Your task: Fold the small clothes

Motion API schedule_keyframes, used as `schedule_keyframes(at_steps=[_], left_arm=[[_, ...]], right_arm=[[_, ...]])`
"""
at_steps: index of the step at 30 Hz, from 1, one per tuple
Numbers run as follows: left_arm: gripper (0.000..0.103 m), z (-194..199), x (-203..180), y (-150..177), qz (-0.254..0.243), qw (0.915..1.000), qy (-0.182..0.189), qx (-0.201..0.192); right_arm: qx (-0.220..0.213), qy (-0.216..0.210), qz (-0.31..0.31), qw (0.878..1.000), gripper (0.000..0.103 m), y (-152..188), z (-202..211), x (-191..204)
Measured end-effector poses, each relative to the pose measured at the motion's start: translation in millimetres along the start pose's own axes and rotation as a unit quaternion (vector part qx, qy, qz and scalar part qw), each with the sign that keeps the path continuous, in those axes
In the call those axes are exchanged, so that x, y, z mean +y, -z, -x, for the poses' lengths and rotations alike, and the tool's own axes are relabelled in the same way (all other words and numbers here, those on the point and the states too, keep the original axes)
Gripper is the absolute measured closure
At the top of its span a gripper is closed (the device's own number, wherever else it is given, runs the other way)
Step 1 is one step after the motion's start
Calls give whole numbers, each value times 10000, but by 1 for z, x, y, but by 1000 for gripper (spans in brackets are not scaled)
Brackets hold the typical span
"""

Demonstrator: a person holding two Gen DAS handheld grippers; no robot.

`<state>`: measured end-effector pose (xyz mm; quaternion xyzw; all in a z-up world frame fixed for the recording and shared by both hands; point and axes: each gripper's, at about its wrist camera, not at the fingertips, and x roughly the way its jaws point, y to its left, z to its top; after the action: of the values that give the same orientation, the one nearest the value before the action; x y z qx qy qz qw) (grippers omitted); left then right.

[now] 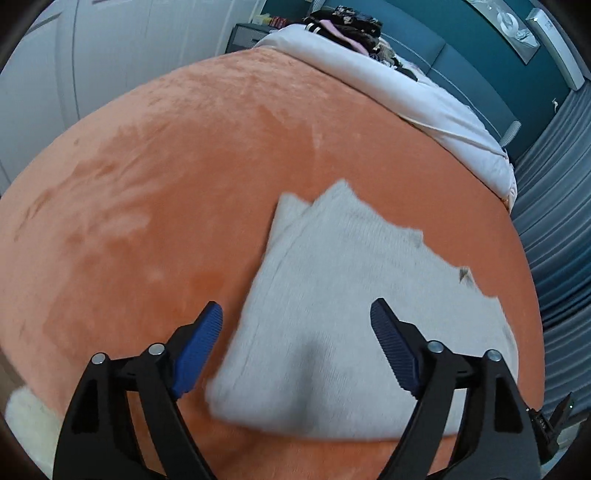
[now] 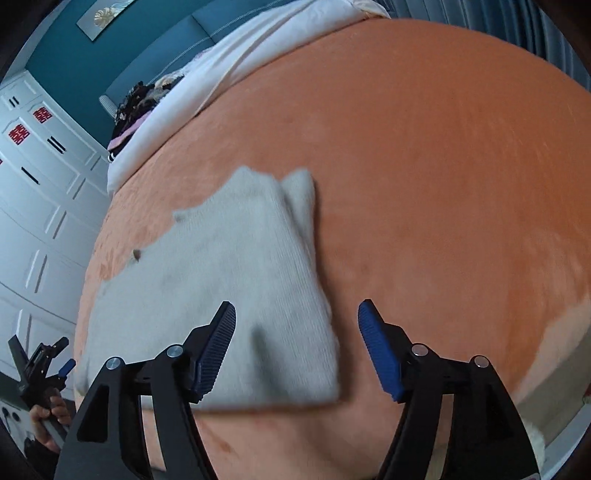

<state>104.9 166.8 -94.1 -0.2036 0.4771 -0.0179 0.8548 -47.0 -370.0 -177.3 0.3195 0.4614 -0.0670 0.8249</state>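
We see a pale grey knitted garment point(image 1: 343, 295) lying folded and flat on an orange plush bedspread point(image 1: 155, 177). In the left wrist view it fills the area from the centre toward 4 o'clock; in the right wrist view the same garment point(image 2: 229, 288) spreads from the centre toward 8 o'clock.

The left gripper point(image 1: 297, 347) stands with its jaws spread wide. Nothing is clamped between its blue pads point(image 1: 197, 354); the garment's near left edge lies below the gap, and the pads are clear of the cloth.

The right gripper point(image 2: 297, 347) is likewise parted and holds nothing. Its left pad point(image 2: 218, 350) overlaps the garment's near right corner in the picture, while its right pad point(image 2: 380, 354) hangs over bare bedspread; we cannot tell whether the left pad touches the knit.

At 8 o'clock in the right wrist view we find the person's hand point(image 2: 48, 417) around the left gripper's handle.

At 12 to 1 o'clock in the left wrist view, a white duvet point(image 1: 406, 99) lies at the bedspread's far edge, with a heap of dark clothes point(image 1: 351, 26) upon it. A teal wall point(image 1: 461, 59) rises behind, and grey curtains point(image 1: 554, 192) hang at 3 o'clock. White panelled cupboard doors point(image 2: 40, 192) fill 9 o'clock in the right wrist view.
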Motion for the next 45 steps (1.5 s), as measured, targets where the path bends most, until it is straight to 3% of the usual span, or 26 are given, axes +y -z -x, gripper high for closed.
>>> schedule_keyframes(at_steps=[3,8,9,10,11,12,13,16,19,21,23,25,26,29,31,33,34,37,40,41,42,43,44,45], left_arm=[[20,-2,19,38,406,9986,-165,297],[16,-26,17,29,909,9953,-138,294],[28,-31,13,23,902,9955,45,299],[59,-37,9,17,895,9952,152,379],[72,-41,7,13,929,9943,136,508],[76,-41,8,10,1048,9925,200,598],[79,-30,7,5,1142,9917,264,521],[82,11,-1,2,765,9956,402,349],[82,39,5,21,561,9961,390,557],[82,39,17,45,555,9943,285,861],[81,21,29,77,532,9908,22,1248],[76,3,34,99,397,9912,-240,1241],[73,6,31,101,328,9931,-301,1085],[62,28,16,86,-31,9957,-532,762],[40,53,11,67,-228,9968,-720,277],[30,75,9,45,-206,9972,-677,-248],[27,79,6,32,-208,9973,-605,-369],[25,60,4,-3,-107,9987,-363,-345],[25,12,-9,-16,-101,9995,-291,-9],[30,-7,-15,-19,-96,9995,-274,148],[52,-27,-20,-18,-134,9992,-176,339],[74,-42,-24,-16,-204,9983,-211,510],[94,-53,-25,-13,-265,9967,-327,699],[94,-53,-27,-15,-234,9970,-345,654]], right_arm=[[288,-443,-689,9962,34,34,-6,-18],[298,-1365,-1236,9824,32,20,-27,-2],[340,-1401,-1333,9805,33,13,-35,3],[352,-1361,-1388,9803,54,8,-40,7],[378,-1361,-1333,9810,78,2,-43,15],[336,-1351,-1226,9826,87,-5,-40,23],[145,-1399,-1111,9838,89,-9,-27,29],[-216,-1549,-468,9866,91,-11,30,48],[-168,-1238,41,9922,91,9,68,39],[203,-966,-40,9951,91,25,59,18],[777,-314,20,9965,91,53,28,-4],[1189,60,93,9928,91,74,5,-13],[1102,87,144,9938,91,74,9,-9],[725,69,152,9972,77,57,37,1],[489,286,280,9980,69,47,54,3],[-41,699,561,9960,45,32,68,10],[-253,795,707,9940,39,26,72,16],[-430,549,870,9938,38,-6,53,32],[-387,430,885,9944,38,-30,12,44],[-310,476,912,9942,38,-34,-8,50],[-158,462,940,9944,49,-36,-23,49],[74,424,954,9945,98,-38,-38,49],[205,419,911,9947,95,-40,-44,51],[-52,237,887,9958,96,-42,-31,53]])
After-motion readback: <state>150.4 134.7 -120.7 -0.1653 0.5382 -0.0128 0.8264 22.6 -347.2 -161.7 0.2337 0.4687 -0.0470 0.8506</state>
